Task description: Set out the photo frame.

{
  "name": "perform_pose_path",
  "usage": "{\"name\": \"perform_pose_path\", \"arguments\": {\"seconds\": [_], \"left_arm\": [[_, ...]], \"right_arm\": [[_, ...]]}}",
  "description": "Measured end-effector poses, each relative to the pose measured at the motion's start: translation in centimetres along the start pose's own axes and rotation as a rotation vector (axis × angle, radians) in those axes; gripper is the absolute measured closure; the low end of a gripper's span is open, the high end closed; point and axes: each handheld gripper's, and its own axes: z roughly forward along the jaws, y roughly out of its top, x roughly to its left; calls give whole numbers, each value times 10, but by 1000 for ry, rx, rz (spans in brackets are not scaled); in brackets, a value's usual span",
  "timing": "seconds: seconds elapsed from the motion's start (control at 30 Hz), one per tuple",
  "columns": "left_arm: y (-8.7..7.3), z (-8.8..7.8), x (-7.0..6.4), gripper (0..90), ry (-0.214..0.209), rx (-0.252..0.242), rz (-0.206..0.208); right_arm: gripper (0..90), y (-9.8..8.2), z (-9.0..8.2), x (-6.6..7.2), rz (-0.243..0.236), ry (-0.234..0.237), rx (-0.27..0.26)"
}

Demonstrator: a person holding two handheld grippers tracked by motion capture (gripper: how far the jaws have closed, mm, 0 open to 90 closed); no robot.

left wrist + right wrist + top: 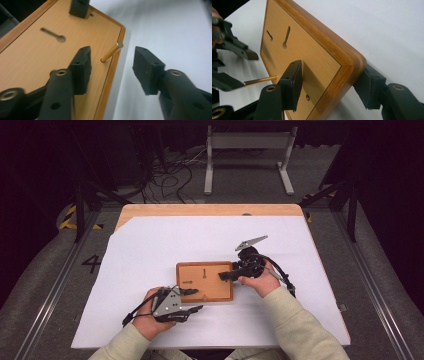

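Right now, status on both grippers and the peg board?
Left gripper open, jaws either side of the brass peg, not touching. Right gripper straddling the wooden board's edge, contact unclear. Peg stands in the board. Nothing in the way.

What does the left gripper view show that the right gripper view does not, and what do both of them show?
The left gripper view shows the left gripper from behind, jaws open on either side of a brass pin standing near the wooden board's edge, not touching it.

The right gripper view shows the right gripper with one jaw over the board's face and the other at its outer rim, at a rounded corner; I cannot tell whether the pads press. It also shows a small hole near that jaw.

Both show the board, the pin, a slot with a round end and the white table cover.
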Motion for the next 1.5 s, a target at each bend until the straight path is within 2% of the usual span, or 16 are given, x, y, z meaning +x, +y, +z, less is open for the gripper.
{"name": "perform_pose_path", "arguments": {"seconds": [0.03, 0.07, 0.13, 0.2, 0.27, 0.47, 0.6, 0.7, 0.87, 0.93, 1.0, 1.23, 1.37, 1.5], "left_arm": [[-3, -6, 2, 404, -9, -22, -46], [-3, -6, 2, 395, -9, -22, -46], [-8, -22, 7, 395, -4, -70, -101], [-8, -26, 8, 400, 3, -82, -109], [-12, -40, 10, 399, 18, -103, -131], [-26, -59, 18, 384, 73, -108, -186], [-34, -60, 23, 390, 120, -73, -230], [-39, -59, 27, 393, 139, -62, -271], [-45, -62, 33, 398, 189, -60, -308], [-47, -62, 33, 430, 200, -66, -312], [-46, -62, 33, 448, 200, -66, -315], [-47, -59, 32, 459, 202, -70, -313], [-48, -61, 35, 478, 216, -80, -357], [-49, -61, 36, 464, 231, -75, -379]], "right_arm": [[438, 0, -1, 2, -10, -4, -1], [438, 0, -1, 2, -10, -4, -1], [454, -1, -6, 8, -46, -23, -2], [462, -1, -8, 11, -64, -29, -4], [472, -3, -11, 16, -91, -41, -10], [510, -10, -22, 34, -191, -87, -31], [532, -16, -27, 45, -252, -108, -40], [557, -21, -33, 53, -291, -114, -44], [590, -29, -39, 63, -328, -111, -53], [606, -32, -41, 67, -336, -106, -54], [615, -37, -44, 71, -337, -95, -58], [602, -46, -47, 83, -363, -115, -62], [595, -51, -48, 87, -365, -114, -57], [591, -56, -50, 90, -367, -104, -44]]}}
